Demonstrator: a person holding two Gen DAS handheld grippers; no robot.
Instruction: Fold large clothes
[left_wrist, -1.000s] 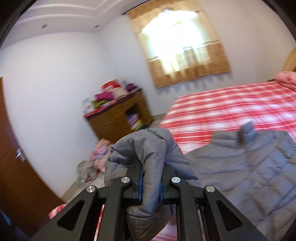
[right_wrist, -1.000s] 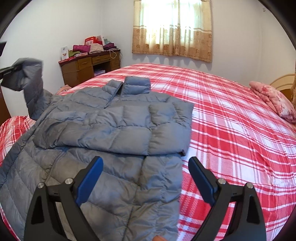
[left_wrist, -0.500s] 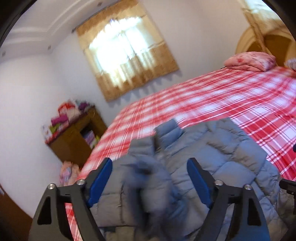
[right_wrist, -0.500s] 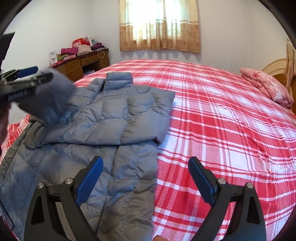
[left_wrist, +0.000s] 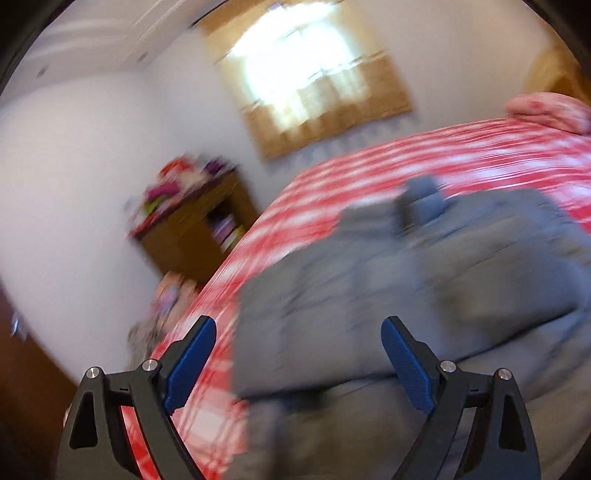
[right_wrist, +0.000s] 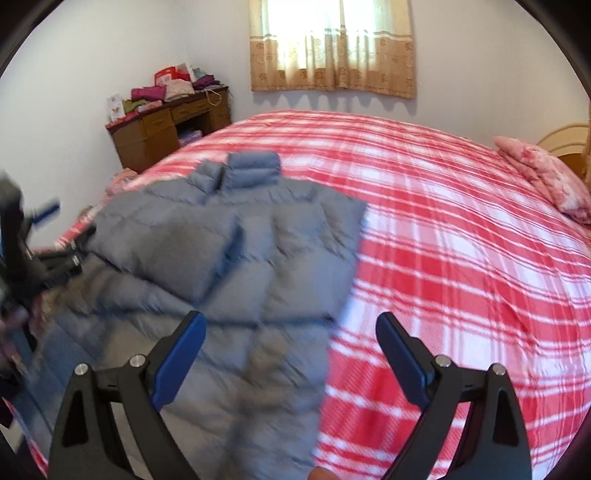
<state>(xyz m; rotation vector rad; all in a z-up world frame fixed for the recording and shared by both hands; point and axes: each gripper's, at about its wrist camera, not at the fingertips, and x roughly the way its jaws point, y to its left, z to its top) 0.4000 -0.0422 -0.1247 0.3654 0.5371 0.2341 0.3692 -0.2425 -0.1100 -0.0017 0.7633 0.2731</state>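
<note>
Lying on the red-and-white plaid bed (right_wrist: 461, 236), the grey puffer jacket (right_wrist: 266, 254) is spread near the bed's left side in the right wrist view, collar toward the window, with both sleeves folded in across its chest, the left sleeve (right_wrist: 173, 243) lying on top. The left gripper (left_wrist: 299, 354) has just been opening; its blue pads stand wide apart over the jacket's folded left part, and nothing is pressed between them, though this view is heavily blurred. In the right wrist view it shows as a dark blur at the left edge beside the jacket. The right gripper (right_wrist: 291, 350) is also spread wide and empty, hovering above the jacket's lower right edge where it meets the bedspread. A pink pillow (right_wrist: 546, 177) lies at the far right of the bed. A wooden desk (right_wrist: 166, 129) piled with folded clothes stands against the wall, left of the curtained window (right_wrist: 332, 40).
</note>
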